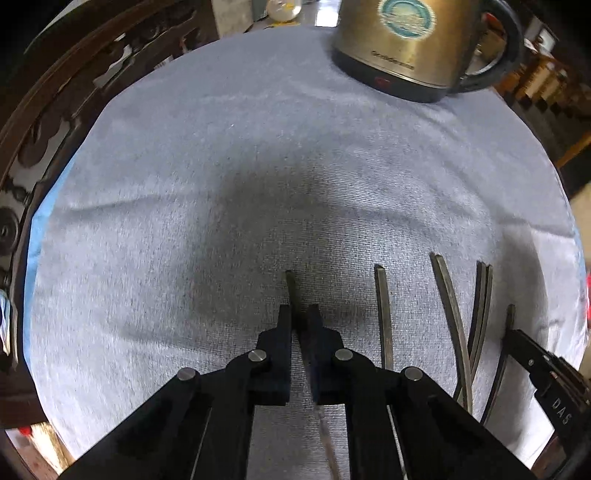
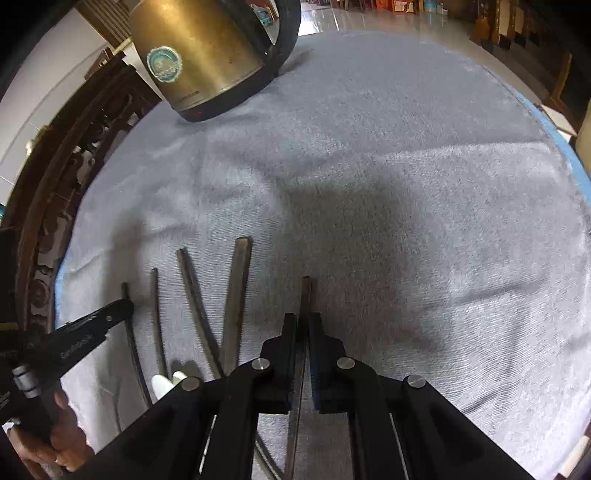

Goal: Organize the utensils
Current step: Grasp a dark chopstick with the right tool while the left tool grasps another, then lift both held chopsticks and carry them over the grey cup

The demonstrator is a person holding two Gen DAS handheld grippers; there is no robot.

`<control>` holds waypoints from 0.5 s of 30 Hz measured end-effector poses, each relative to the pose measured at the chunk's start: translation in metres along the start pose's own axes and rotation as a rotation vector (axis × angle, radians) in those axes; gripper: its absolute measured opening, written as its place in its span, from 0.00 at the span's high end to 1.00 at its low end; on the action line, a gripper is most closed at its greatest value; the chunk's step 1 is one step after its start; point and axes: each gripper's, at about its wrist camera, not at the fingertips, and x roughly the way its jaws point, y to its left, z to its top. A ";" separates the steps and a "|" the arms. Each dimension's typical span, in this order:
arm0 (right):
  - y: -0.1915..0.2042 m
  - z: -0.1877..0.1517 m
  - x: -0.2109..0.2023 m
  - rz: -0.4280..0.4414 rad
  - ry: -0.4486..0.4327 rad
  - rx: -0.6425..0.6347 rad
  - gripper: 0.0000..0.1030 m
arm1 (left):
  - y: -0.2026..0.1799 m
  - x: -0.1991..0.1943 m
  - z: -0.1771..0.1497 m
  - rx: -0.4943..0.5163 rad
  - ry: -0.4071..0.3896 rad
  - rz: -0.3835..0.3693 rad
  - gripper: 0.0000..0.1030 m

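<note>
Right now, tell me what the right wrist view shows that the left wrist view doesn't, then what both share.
Only the right wrist view: the person's hand holding the left gripper's handle, white utensil tips beside the crossed handles, and a shiny tiled floor beyond the table.

Only the left wrist view: a pale round object behind the table.

Both: the brass-coloured kettle, the grey cloth, a fan of dark utensil handles, and each gripper, left gripper and right gripper, shut on a slim utensil.
</note>
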 end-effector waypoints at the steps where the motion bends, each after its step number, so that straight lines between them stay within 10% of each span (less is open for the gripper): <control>1: 0.003 -0.003 -0.001 0.003 -0.005 0.000 0.93 | 0.000 -0.002 -0.001 0.006 -0.007 -0.002 0.94; 15: -0.002 -0.046 -0.097 0.118 -0.245 -0.052 0.93 | 0.023 -0.129 -0.065 0.043 -0.334 -0.132 0.95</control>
